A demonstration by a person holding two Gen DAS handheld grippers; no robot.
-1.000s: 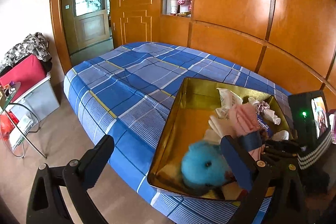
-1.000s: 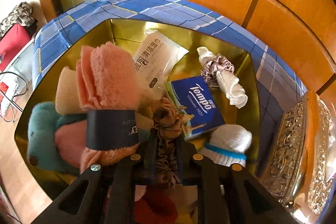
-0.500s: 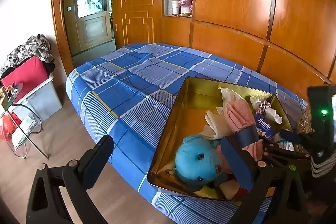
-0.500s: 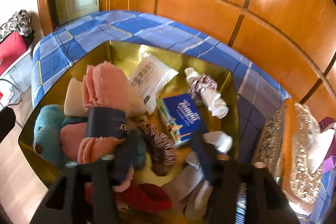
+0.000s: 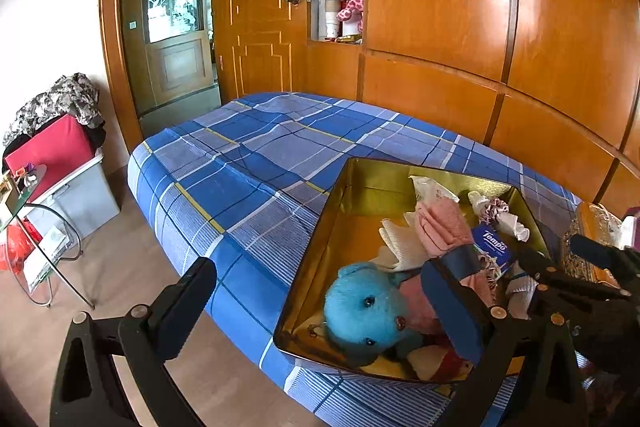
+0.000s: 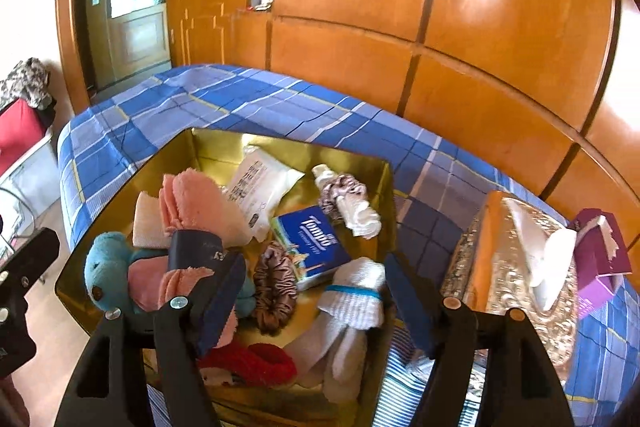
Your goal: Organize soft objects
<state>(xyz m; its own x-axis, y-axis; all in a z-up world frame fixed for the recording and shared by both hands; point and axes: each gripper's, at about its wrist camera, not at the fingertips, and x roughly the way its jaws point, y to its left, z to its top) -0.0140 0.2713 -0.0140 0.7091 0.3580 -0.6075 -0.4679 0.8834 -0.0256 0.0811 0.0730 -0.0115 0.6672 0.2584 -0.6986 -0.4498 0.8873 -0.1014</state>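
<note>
Right gripper has released the scrunchie, jaws apart above the tin's rim.

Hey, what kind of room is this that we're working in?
Most likely a home bedroom: a bed under a blue plaid sheet, glossy wooden wardrobe panels behind it, and a panelled wooden door with a round knob. A gold metal tray of soft items sits on the bed.

gold tin on bed | holds blue teddy, pink towel, brown scrunchie, white socks
</note>
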